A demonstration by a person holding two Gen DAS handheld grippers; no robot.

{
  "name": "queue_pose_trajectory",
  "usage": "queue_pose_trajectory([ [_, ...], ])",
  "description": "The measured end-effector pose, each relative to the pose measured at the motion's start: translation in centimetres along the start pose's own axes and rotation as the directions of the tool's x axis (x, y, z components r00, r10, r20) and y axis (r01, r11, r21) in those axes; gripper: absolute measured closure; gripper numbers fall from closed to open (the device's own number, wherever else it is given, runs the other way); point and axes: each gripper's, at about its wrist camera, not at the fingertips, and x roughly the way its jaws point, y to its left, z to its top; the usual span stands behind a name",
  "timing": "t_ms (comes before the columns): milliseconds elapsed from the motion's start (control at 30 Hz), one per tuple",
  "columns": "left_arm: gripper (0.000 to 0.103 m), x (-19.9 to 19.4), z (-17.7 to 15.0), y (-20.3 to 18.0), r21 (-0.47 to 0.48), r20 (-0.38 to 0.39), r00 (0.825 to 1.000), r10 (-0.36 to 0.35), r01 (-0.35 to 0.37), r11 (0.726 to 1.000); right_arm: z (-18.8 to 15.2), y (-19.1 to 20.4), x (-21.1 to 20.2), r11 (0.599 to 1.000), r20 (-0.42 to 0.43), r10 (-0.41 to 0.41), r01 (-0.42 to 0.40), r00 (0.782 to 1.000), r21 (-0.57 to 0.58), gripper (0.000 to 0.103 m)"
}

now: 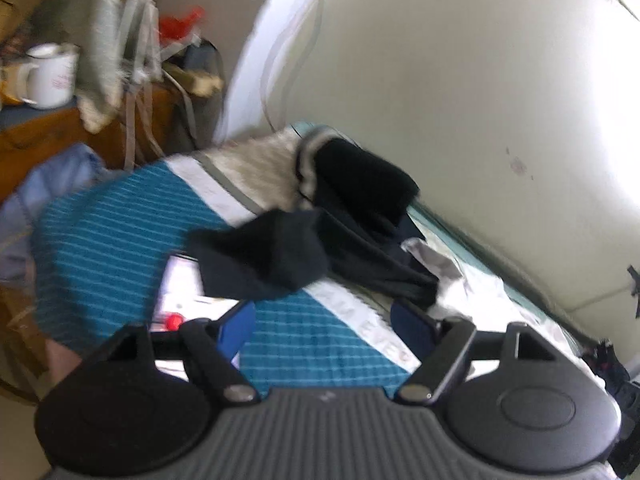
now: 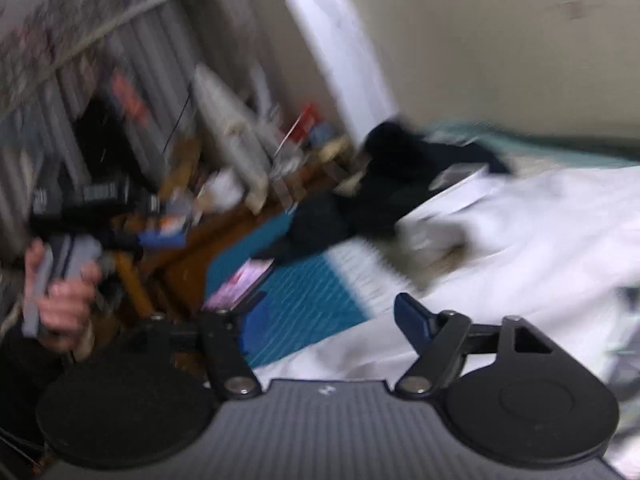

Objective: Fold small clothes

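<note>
A small dark garment (image 1: 264, 256) lies crumpled on a teal striped cloth (image 1: 112, 248) on the bed, with more dark clothes (image 1: 368, 208) heaped behind it by the wall. My left gripper (image 1: 324, 326) is open and empty, hovering above the teal cloth just short of the dark garment. My right gripper (image 2: 332, 320) is open and empty above the teal cloth (image 2: 304, 300) and a white sheet (image 2: 540, 248). The dark clothes (image 2: 372, 196) lie farther off in that blurred view. The left gripper (image 2: 160, 238) shows at the left, held in a hand (image 2: 64, 300).
A phone (image 2: 240, 284) and white paper (image 1: 180, 292) lie on the teal cloth. A wooden table (image 1: 52, 132) with a white mug (image 1: 52, 76) and clutter stands left of the bed. A wall (image 1: 480, 80) runs along the bed's far side.
</note>
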Motion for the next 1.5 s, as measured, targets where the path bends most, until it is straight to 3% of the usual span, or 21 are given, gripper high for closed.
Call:
queue_pose_trajectory([
  [233, 0.026, 10.3, 2.2, -0.5, -0.201, -0.122, 0.989, -0.086, 0.060, 0.978, -1.8, -8.6, -3.2, 0.948, 0.091, -0.040, 0.008, 0.995, 0.318, 0.030],
  [400, 0.027, 16.1, 4.3, -1.9, -0.242, -0.114, 0.990, -0.081, 0.051, 0.969, -1.8, -8.9, -2.4, 0.949, 0.083, 0.006, -0.032, 0.997, 0.313, 0.028],
  [433, 0.037, 17.2, 4.5, -2.2, -0.232, -0.126, 0.990, -0.055, 0.025, 0.972, -1.7, -8.9, -2.3, 0.951, 0.082, 0.009, -0.034, 0.997, 0.307, 0.028],
  [467, 0.073, 18.1, 4.8, -2.4, -0.212, -0.141, 0.990, -0.002, -0.028, 0.977, -1.7, -9.0, -2.3, 0.951, 0.084, 0.011, -0.036, 0.996, 0.306, 0.028],
  [500, 0.094, 18.8, 4.9, -2.4, -0.191, -0.166, 0.984, 0.068, -0.100, 0.977, -1.6, -9.0, -2.3, 0.949, 0.083, 0.015, -0.040, 0.996, 0.314, 0.028],
  [533, 0.097, 18.9, 5.0, -1.9, -0.203, -0.171, 0.980, 0.099, -0.134, 0.970, -1.6, -9.2, -2.3, 0.946, 0.087, 0.013, -0.041, 0.996, 0.322, 0.028],
  [633, 0.097, 16.2, 5.7, -1.4, -0.268, -0.049, 0.997, 0.060, -0.072, 0.961, -1.9, -9.6, -3.0, 0.932, 0.111, 0.015, -0.054, 0.994, 0.358, 0.028],
  [767, 0.097, 12.4, 7.2, -8.8, -0.028, 0.125, 0.991, 0.057, -0.054, 0.998, -2.1, -11.5, -3.3, 0.887, 0.144, 0.025, -0.089, 0.989, 0.454, 0.031],
  [833, 0.097, 10.9, 7.1, -14.9, 0.167, 0.189, 0.982, -0.025, -0.007, 0.986, -2.2, -12.6, -4.0, 0.861, 0.185, 0.016, -0.108, 0.983, 0.497, 0.031],
  [933, 0.095, 9.8, 5.0, -24.0, 0.436, 0.137, 0.965, -0.224, 0.144, 0.888, -2.0, -13.2, -6.3, 0.851, 0.299, -0.044, -0.121, 0.953, 0.511, 0.031],
  [1000, 0.085, 9.6, 1.5, -29.9, 0.615, -0.024, 0.934, -0.357, 0.295, 0.731, -1.8, -13.5, -8.5, 0.849, 0.362, -0.176, -0.044, 0.915, 0.526, 0.031],
  [1067, 0.080, 9.2, -2.2, -33.2, 0.713, -0.123, 0.903, -0.412, 0.370, 0.595, -1.7, -13.6, -11.1, 0.824, 0.404, -0.381, 0.107, 0.832, 0.557, 0.031],
  [1100, 0.080, 9.0, -3.3, -33.7, 0.728, -0.139, 0.894, -0.426, 0.384, 0.568, -1.7, -13.6, -12.2, 0.793, 0.406, -0.491, 0.202, 0.771, 0.575, 0.030],
  [1133, 0.080, 9.1, -3.9, -33.7, 0.722, -0.149, 0.887, -0.437, 0.400, 0.565, -1.7, -13.5, -13.2, 0.749, 0.399, -0.590, 0.291, 0.702, 0.595, 0.030],
  [1167, 0.075, 9.3, -3.7, -33.3, 0.703, -0.145, 0.887, -0.439, 0.405, 0.585, -1.8, -13.6, -14.1, 0.701, 0.393, -0.663, 0.346, 0.637, 0.624, 0.030],
  [1200, 0.071, 9.7, -3.0, -32.5, 0.675, -0.127, 0.892, -0.434, 0.399, 0.621, -2.0, -14.0, -14.8, 0.670, 0.393, -0.697, 0.351, 0.600, 0.654, 0.030],
  [1267, 0.048, 9.8, -1.3, -30.4, 0.605, -0.062, 0.903, -0.424, 0.372, 0.704, -2.4, -14.7, -15.6, 0.638, 0.395, -0.718, 0.313, 0.574, 0.704, 0.030],
  [1300, 0.046, 9.8, -0.6, -29.3, 0.569, -0.029, 0.914, -0.405, 0.349, 0.745, -2.5, -14.9, -15.6, 0.627, 0.388, -0.722, 0.306, 0.573, 0.716, 0.030],
  [1367, 0.046, 11.3, 0.8, -27.3, 0.509, 0.006, 0.946, -0.325, 0.277, 0.815, -2.4, -15.2, -14.8, 0.630, 0.366, -0.709, 0.307, 0.603, 0.714, 0.030],
  [1433, 0.043, 13.7, 1.2, -26.3, 0.469, -0.028, 0.968, -0.249, 0.233, 0.852, -2.2, -15.1, -13.8, 0.646, 0.353, -0.692, 0.323, 0.630, 0.692, 0.030],
  [1500, 0.034, 16.8, 0.6, -26.2, 0.460, -0.106, 0.979, -0.172, 0.202, 0.865, -1.9, -14.9, -12.9, 0.661, 0.338, -0.686, 0.357, 0.644, 0.660, 0.029],
])
